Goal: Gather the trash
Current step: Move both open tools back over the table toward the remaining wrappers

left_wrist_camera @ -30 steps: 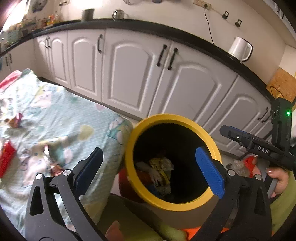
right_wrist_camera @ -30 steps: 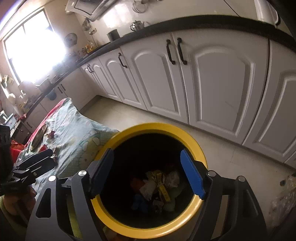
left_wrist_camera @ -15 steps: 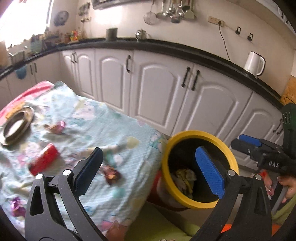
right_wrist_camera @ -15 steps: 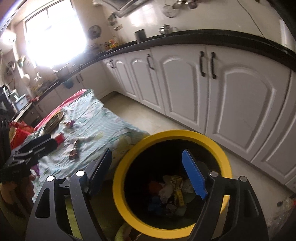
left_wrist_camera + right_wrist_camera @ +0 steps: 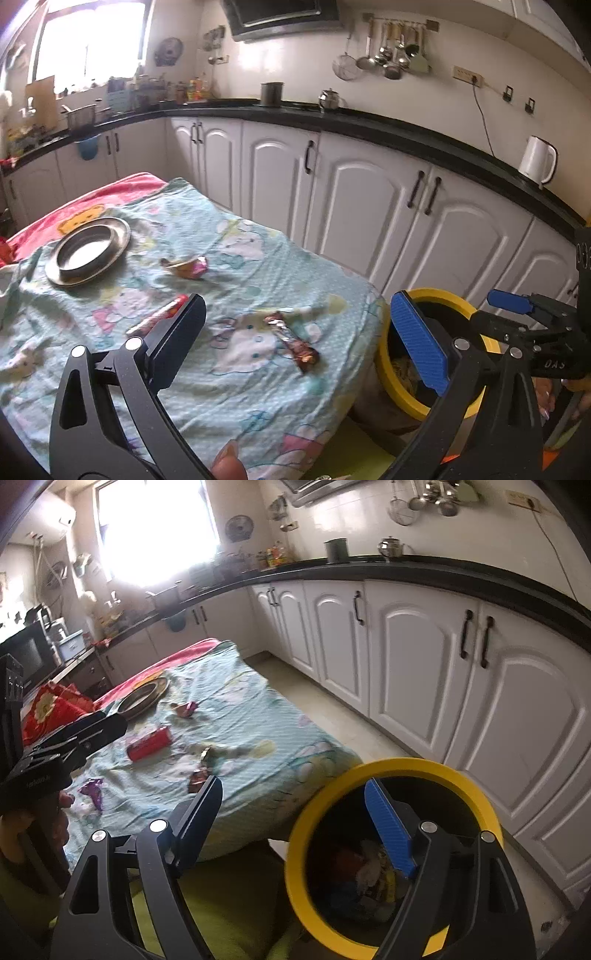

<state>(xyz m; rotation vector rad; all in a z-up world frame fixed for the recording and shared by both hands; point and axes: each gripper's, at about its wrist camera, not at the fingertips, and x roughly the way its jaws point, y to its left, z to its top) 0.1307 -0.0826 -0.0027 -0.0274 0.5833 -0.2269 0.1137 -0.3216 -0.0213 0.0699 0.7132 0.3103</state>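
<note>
Gaping wide and empty, the left gripper (image 5: 295, 325) hangs over the brown wrapper (image 5: 291, 341) on the patterned cloth (image 5: 258, 266); the right gripper (image 5: 295, 812), likewise spread, hovers at the yellow-rimmed bin (image 5: 480, 797) holding trash beside the table.

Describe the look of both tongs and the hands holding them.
Both tongs, left and right, share one build: black cut-out frames with silver rivets, one finger padded in black, the other in ribbed blue. White lettering marks each body. The right hand has painted nails. No cables or sleeves show.
</note>
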